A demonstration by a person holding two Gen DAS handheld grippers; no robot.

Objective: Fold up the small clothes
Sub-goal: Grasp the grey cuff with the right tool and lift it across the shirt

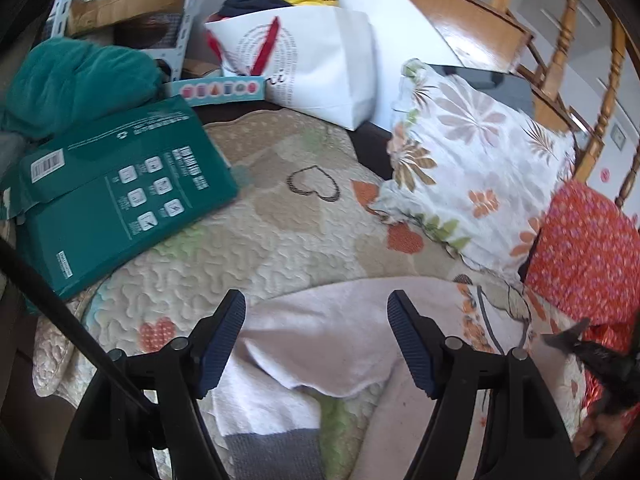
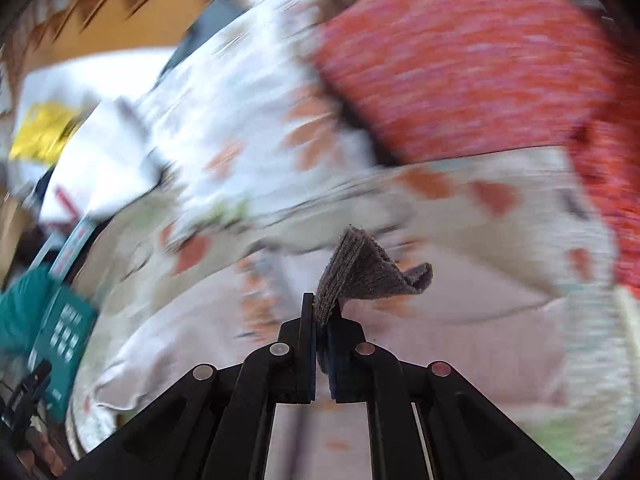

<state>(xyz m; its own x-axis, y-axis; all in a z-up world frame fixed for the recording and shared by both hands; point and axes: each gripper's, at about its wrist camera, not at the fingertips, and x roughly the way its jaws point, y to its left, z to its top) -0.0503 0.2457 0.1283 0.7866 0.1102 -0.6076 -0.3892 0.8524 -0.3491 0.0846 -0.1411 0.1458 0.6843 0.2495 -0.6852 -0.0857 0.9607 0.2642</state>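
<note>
A small pale pink garment (image 1: pixel 332 344) with a grey cuff (image 1: pixel 272 452) lies on the quilted bedspread (image 1: pixel 256 232). My left gripper (image 1: pixel 316 340) is open just above it, jaws wide apart, holding nothing. My right gripper (image 2: pixel 322 316) is shut on a grey ribbed cuff (image 2: pixel 360 268) of the garment and lifts it; the pink cloth (image 2: pixel 208 352) spreads below. The right wrist view is blurred by motion. The right gripper also shows dimly at the right edge of the left wrist view (image 1: pixel 592 352).
A green box (image 1: pixel 120 192) lies at the left of the bedspread. A floral pillow (image 1: pixel 476 168) and a red patterned cushion (image 1: pixel 584 248) sit at the right. A white paper bag (image 1: pixel 316 68), teal cloth (image 1: pixel 72 80) and wooden chairs (image 1: pixel 560 52) stand behind.
</note>
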